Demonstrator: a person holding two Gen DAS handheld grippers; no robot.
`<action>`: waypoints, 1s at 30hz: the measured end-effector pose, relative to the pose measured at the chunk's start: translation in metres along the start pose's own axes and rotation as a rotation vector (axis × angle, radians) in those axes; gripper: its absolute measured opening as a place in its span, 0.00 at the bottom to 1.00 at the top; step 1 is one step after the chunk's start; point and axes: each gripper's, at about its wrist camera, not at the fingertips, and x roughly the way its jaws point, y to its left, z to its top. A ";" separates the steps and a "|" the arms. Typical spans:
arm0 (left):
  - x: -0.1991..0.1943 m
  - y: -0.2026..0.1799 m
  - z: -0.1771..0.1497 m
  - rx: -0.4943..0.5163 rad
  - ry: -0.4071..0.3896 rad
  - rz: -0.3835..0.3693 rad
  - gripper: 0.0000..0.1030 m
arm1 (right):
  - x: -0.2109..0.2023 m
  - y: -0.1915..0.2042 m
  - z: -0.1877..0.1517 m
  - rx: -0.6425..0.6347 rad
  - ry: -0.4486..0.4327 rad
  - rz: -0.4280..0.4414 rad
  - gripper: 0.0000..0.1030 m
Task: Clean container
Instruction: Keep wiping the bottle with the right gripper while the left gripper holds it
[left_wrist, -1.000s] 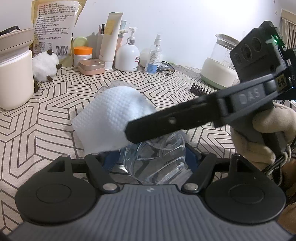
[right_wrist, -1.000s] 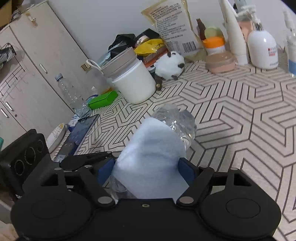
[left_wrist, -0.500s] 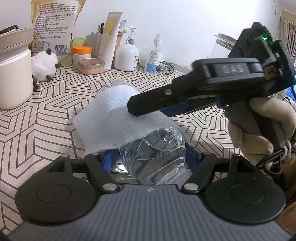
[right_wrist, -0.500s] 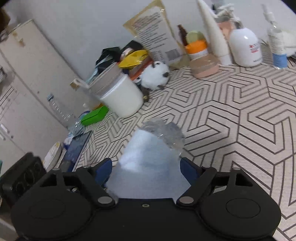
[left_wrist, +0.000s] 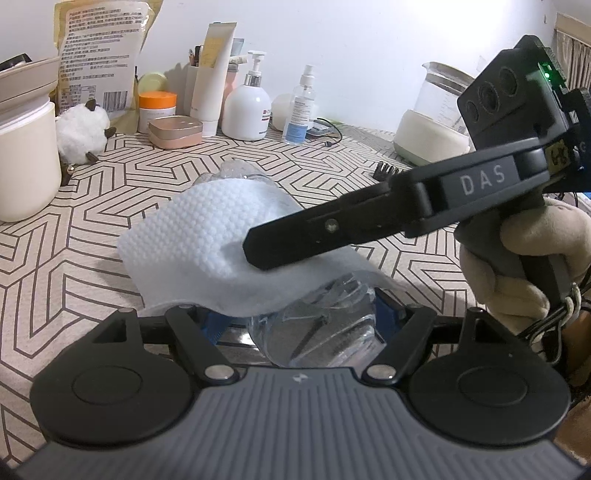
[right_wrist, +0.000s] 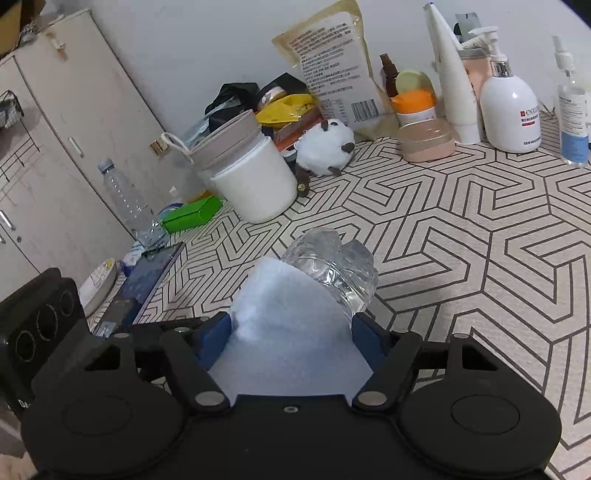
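The clear plastic bottle, the container to clean, lies tilted above the desk between the left gripper jaws, which are opening but seem to steady it for wiping. The right gripper jaws straddle the white wipe draped over it and are closing, so the cloth can rub its side. The bottle looks empty, though I cannot tell for sure

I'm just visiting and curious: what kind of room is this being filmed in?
Probably a room in someone's home, at a cluttered dressing or side table. Toiletries line the wall: a white pump bottle and a spray bottle. A plush sheep and a glass kettle share the patterned tablecloth.
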 end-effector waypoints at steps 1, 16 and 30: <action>0.000 0.000 0.000 0.001 0.001 -0.002 0.75 | -0.001 0.000 0.000 0.002 0.005 0.001 0.75; 0.001 -0.003 0.000 0.014 0.002 -0.008 0.76 | -0.005 -0.011 0.006 0.052 0.000 0.015 0.76; 0.001 -0.004 0.000 0.008 0.003 -0.008 0.76 | -0.002 -0.012 0.003 0.086 0.036 0.047 0.75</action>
